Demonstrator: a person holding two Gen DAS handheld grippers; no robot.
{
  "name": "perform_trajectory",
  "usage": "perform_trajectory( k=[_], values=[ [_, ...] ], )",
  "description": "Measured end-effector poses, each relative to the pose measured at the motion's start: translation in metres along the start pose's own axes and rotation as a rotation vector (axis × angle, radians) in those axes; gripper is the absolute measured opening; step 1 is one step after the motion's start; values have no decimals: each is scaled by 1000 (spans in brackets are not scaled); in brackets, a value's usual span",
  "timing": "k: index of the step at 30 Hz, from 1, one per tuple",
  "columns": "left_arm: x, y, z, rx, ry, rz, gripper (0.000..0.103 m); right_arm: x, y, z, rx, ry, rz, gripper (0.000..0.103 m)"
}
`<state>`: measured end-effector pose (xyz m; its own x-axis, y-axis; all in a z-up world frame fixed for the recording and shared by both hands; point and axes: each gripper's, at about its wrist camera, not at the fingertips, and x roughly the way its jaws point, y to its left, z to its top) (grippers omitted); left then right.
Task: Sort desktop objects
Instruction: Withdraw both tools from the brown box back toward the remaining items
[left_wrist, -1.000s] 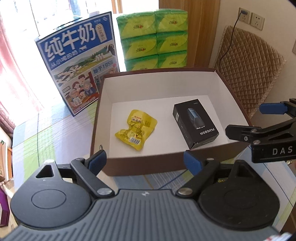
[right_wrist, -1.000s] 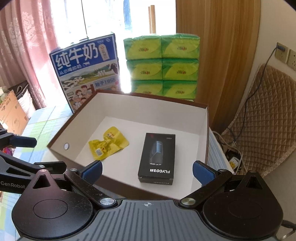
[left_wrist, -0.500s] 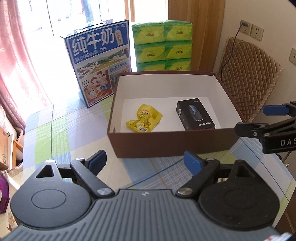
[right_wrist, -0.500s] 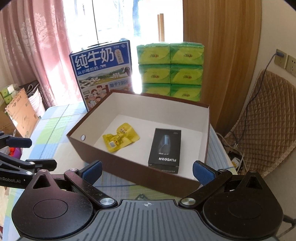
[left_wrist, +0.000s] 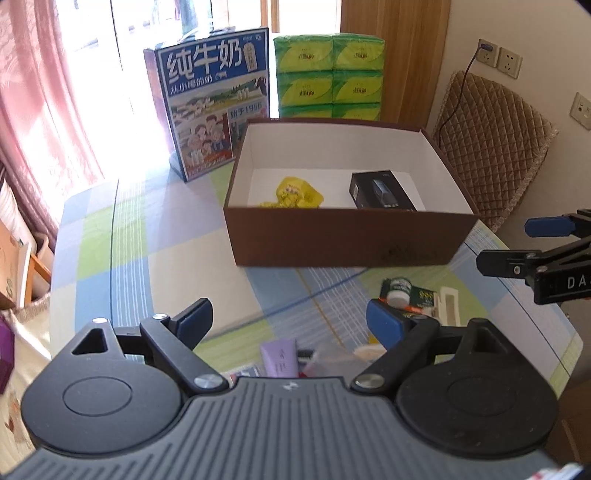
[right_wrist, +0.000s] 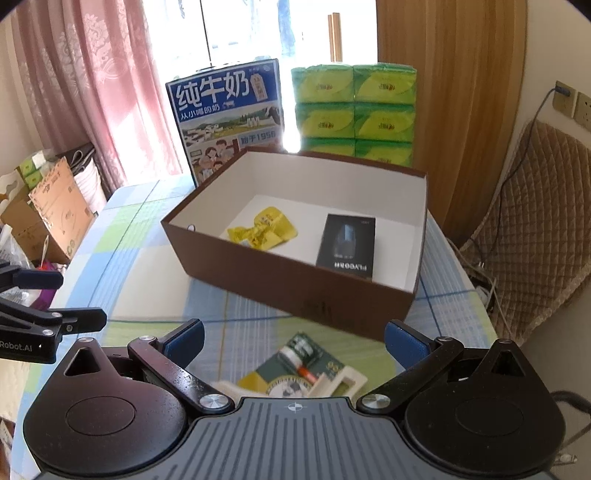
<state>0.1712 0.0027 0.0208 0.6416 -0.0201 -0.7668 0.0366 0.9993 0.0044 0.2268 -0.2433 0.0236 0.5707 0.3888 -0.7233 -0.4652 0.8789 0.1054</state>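
- Left wrist view: the left gripper (left_wrist: 288, 319) is spread wide and empty. At 12 o'clock the brown box (left_wrist: 347, 236) already holds a yellow snack packet (left_wrist: 297, 192) and a black carton (left_wrist: 382, 190), so I judge two items sorted. Unsorted things lie near the fingers: a lilac tube (left_wrist: 279, 356) at 6 o'clock, a small white-capped bottle (left_wrist: 397, 290) at 4 o'clock. The right gripper (left_wrist: 517, 243) shows at 3 o'clock, also spread.
- Right wrist view: the right gripper, empty. The black carton reads "FLYCO". Behind the box, the milk carton (right_wrist: 227, 114) reads "纯牛奶". A green booklet (right_wrist: 295, 365) waits at 6 o'clock, its print unreadable.
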Motion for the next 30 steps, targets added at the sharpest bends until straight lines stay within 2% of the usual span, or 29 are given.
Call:
perform_trajectory(
  k=[9, 18, 30],
  values=[
    [-15, -9, -30, -8, 14, 12, 88, -15, 0, -26, 2, 16, 13, 101],
    [-21, -7, -62, -71, 76, -13, 88, -22, -6, -54, 34, 46, 14, 101],
    [0, -14, -110, -129, 179, -28, 87, -2, -15, -87, 61, 157, 31, 101]
  ],
)
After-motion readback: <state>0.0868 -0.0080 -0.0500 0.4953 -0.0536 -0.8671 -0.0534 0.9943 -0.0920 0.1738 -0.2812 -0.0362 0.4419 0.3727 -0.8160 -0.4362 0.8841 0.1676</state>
